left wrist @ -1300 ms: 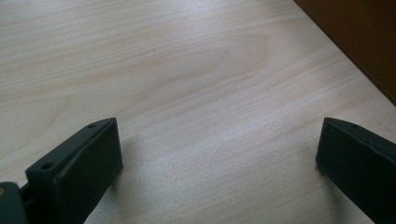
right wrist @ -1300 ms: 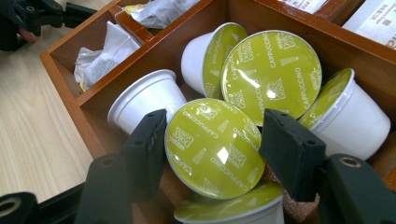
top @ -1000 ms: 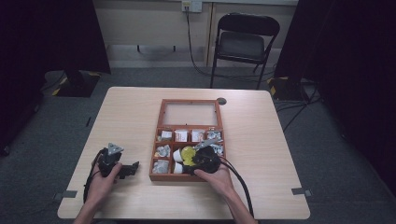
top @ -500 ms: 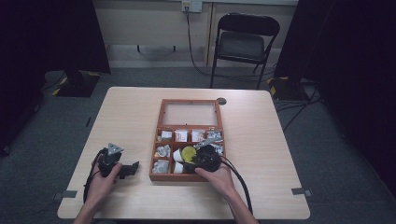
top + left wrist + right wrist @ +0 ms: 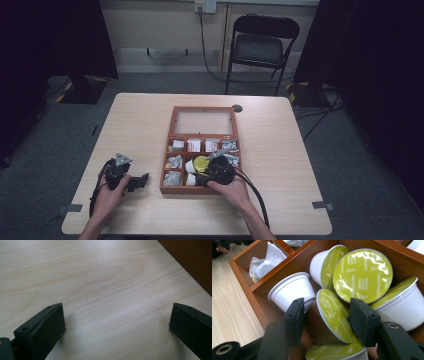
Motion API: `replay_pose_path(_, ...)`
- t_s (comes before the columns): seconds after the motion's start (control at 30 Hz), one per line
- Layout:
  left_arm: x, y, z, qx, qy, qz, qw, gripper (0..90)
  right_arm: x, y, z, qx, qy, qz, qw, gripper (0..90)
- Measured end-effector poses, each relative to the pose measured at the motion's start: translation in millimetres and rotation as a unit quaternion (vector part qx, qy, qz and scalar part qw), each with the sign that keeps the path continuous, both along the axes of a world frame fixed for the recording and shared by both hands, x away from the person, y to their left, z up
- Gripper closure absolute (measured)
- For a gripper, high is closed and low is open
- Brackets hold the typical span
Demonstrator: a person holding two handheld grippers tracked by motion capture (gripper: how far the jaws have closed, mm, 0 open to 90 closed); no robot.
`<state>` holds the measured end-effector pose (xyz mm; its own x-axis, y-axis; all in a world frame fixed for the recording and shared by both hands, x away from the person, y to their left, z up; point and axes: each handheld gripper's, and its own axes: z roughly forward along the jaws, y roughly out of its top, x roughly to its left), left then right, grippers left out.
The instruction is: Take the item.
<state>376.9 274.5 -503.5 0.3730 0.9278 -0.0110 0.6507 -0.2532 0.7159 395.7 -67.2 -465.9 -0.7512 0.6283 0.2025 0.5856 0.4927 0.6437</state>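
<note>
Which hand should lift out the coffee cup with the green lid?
The right one. Its tongs already straddle a green-lidded capsule inside the wooden box. The left tongs rest open on the bare table.

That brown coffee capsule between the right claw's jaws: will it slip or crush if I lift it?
Brown capsule looks light, with thin tapered walls, so it may slide out of the right claw. Its green foil lid could dent. Neighbouring white capsules lean on it and may shift.

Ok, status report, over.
Left gripper open over table. Right gripper holds green-lidded capsule, jaws just opened slightly. Neighbouring capsules packed close around it.
</note>
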Motion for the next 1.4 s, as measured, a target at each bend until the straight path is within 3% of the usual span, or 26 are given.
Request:
replay_pose_path(0.23,0.0,0.0,0.0,0.000,0.000,0.000,1.0000,0.0,1.2,-1.1,2.9,0.008,-0.005,-0.009,0.9999,54.3)
replay_pose_path(0.53,0.0,0.0,0.0,0.000,0.000,0.000,1.0000,0.0,2.9,-2.9,3.4,0.015,0.004,-0.017,0.9997,55.6)
replay_pose_path(0.77,0.0,0.0,0.0,0.000,0.000,0.000,1.0000,0.0,1.8,-3.6,6.7,0.030,-0.009,-0.019,0.9993,59.3)
replay_pose_path(1.07,0.0,0.0,0.0,0.000,0.000,0.000,1.0000,0.0,3.0,-5.1,6.4,0.038,-0.002,-0.021,0.9991,59.3)
replay_pose_path(1.17,0.0,0.0,0.0,0.000,0.000,0.000,1.0000,0.0,2.2,-3.0,6.1,0.024,-0.009,-0.011,0.9996,57.7)
replay_pose_path(1.37,0.0,0.0,0.0,0.000,0.000,0.000,1.0000,0.0,1.8,-1.1,4.2,0.007,-0.002,-0.001,1.0000,53.5)
replay_pose_path(1.4,0.0,0.0,0.0,0.000,0.000,0.000,1.0000,0.0,0.2,2.0,2.8,-0.010,-0.003,0.014,0.9999,49.5)
